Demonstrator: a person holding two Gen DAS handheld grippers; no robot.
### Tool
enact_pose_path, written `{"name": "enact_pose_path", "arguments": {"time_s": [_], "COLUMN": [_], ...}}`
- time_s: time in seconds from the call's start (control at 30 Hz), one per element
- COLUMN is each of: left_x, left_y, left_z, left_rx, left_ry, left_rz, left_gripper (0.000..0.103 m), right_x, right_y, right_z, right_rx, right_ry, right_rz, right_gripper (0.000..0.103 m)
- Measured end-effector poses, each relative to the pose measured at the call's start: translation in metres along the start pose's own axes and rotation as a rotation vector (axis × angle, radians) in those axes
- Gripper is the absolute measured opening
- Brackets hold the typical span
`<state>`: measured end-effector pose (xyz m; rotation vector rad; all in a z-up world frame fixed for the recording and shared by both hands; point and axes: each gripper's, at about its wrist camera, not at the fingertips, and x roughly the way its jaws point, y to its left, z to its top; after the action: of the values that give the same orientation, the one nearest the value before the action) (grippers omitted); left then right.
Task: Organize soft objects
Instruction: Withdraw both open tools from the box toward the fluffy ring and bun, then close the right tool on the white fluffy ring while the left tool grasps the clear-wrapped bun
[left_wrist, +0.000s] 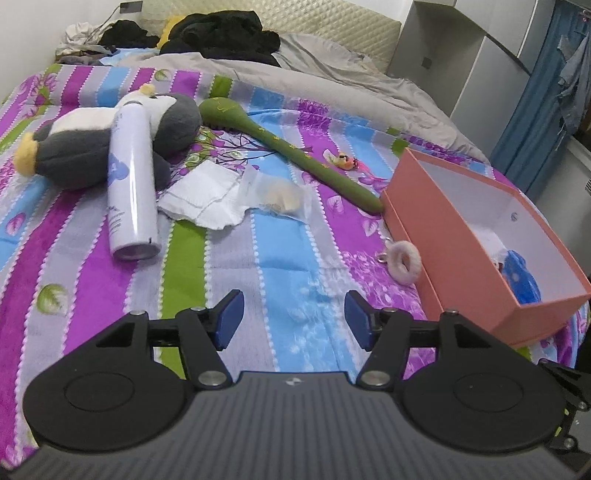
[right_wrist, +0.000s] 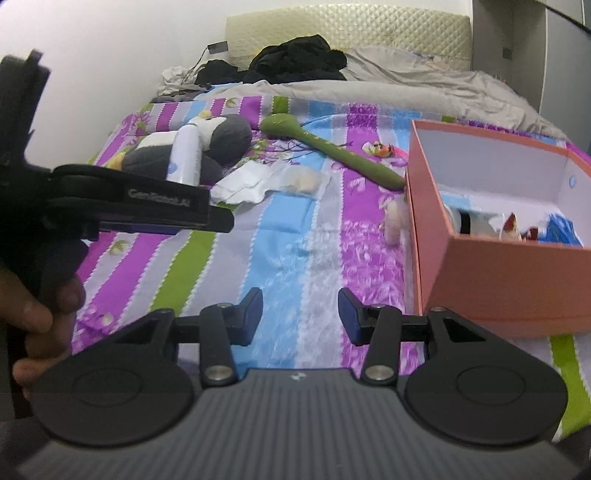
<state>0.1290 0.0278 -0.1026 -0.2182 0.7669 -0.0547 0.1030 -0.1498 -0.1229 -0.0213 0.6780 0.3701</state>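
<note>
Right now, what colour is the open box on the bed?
Salmon pink outside, white inside; the box shows best in the left wrist view.

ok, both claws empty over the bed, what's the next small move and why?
Probably ease the left claw forward-right to the fluffy pink ring: it lies on the blanket beside the orange box, nearest soft item still out, and the jaws stand open with nothing between them.

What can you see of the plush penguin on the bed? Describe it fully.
The grey, white and yellow plush penguin lies on its side on the striped bedspread, soft and fuzzy-looking. A white spray can lies across its middle, touching it. A green long-handled brush lies by its head.
</note>
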Motion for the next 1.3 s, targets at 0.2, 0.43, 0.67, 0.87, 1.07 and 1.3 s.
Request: {"name": "enact_pose_path", "arguments": {"time_s": [0.2, 0.43, 0.67, 0.87, 1.07, 1.3], "left_x": [0.039, 0.089, 0.132, 0.174, 0.211, 0.238], "left_y": [0.005, 0.012, 0.018, 0.018, 0.008, 0.003], "left_z": [0.023, 0.053, 0.082, 0.099, 0.101, 0.099], "left_rx": [0.005, 0.018, 0.035, 0.081, 0.175, 0.234], "left_ry": [0.004, 0.018, 0.013, 0.032, 0.047, 0.06], "left_rz": [0.0, -0.006, -0.013, -0.019, -0.001, 0.035], "left_gripper": [0.072, 0.072, 0.072, 0.072, 0.072, 0.072], "right_x": [0.035, 0.078, 0.12, 0.151, 0.17, 0.185], "right_y": [0.002, 0.006, 0.001, -0.002, -0.006, -0.01], "right_z": [0.012, 0.027, 0.041, 0.043, 0.037, 0.03], "right_rx": [-0.038, -0.109, -0.191, -0.276, -0.351, -0.38], "right_ry": [-0.022, -0.058, -0.098, -0.103, -0.079, -0.013], "right_rz": [-0.104, -0.225, -0.377, -0.481, -0.557, -0.558], "right_gripper": [0.045, 0.033, 0.033, 0.033, 0.03, 0.023]}}
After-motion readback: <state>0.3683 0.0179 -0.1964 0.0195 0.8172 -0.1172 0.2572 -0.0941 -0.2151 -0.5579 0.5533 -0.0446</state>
